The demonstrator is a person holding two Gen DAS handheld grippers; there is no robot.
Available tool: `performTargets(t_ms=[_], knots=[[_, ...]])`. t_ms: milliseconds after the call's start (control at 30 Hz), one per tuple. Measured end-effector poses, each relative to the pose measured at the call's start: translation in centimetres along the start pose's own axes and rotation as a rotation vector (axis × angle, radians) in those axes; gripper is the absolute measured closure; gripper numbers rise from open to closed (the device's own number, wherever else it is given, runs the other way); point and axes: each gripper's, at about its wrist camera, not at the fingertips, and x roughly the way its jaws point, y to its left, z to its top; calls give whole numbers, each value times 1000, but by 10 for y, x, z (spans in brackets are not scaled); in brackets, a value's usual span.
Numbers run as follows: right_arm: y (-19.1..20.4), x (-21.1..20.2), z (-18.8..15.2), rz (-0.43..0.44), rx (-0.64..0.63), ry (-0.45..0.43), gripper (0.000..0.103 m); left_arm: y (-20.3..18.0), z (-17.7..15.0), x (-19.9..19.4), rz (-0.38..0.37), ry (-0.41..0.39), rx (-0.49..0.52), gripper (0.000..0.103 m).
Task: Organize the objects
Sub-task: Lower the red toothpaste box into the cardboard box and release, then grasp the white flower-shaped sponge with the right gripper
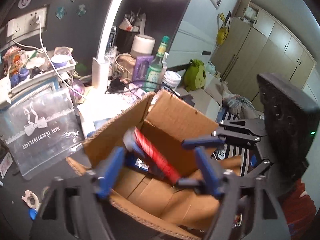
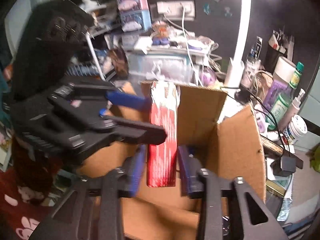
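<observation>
Right gripper [image 2: 162, 172] fingers clamped on red box [image 2: 163, 138], left gripper [image 1: 156, 172] fingers spread, empty

A home bedroom: wardrobe [image 1: 266, 46], bed with rumpled bedding [image 1: 238, 104], cluttered desk with toiletry bottles [image 1: 157, 68]

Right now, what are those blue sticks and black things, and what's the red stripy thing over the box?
Those are two hand-held grabbers. A person carries one in each hand. Each has two blue fingers and a tiny camera looking along them. One picture comes from the left gripper, the other from the right gripper. The right one seems to pinch a red-and-white striped flat pack above an open brown cardboard box. The left one is open around the pack. Behind, on the cluttered dark desk, stand a white lamp and a green glass bottle.
</observation>
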Motion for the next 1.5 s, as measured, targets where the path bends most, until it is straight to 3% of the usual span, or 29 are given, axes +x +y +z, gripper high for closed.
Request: performTargets(t_ms=[33, 167, 333, 500, 633, 733, 900, 1033, 1167, 1300, 1500], knots=[[-1, 2, 1, -6, -1, 9, 41, 0, 0, -6, 4, -16, 3, 26], [-4, -1, 7, -54, -25, 11, 41, 5, -1, -28, 11, -73, -4, 26], [3, -8, 11, -25, -22, -24, 41, 11, -8, -62, 61, -145, 2, 22], [38, -22, 14, -41, -61, -165, 41, 29, -30, -104, 129, -227, -18, 21], [95, -25, 16, 56, -144, -275, 41, 53, -59, -136, 246, -276, -44, 20], [129, -10, 11, 164, -145, -300, 41, 68, -82, -151, 316, -295, -48, 20], [175, 39, -3, 241, -186, -256, 41, 104, -127, -158, 391, -291, -90, 19], [173, 86, -10, 305, -66, -168, 41, 131, -161, -151, 411, -274, -130, 19], [159, 128, -16, 248, 14, -119, 41, 150, -188, -145, 390, -259, -159, 19], [152, 164, -13, 166, -7, -76, 41, 166, -205, -140, 382, -248, -200, 19], [148, 189, 9, 155, 7, -49, 43, 184, -215, -141, 378, -255, -238, 19]])
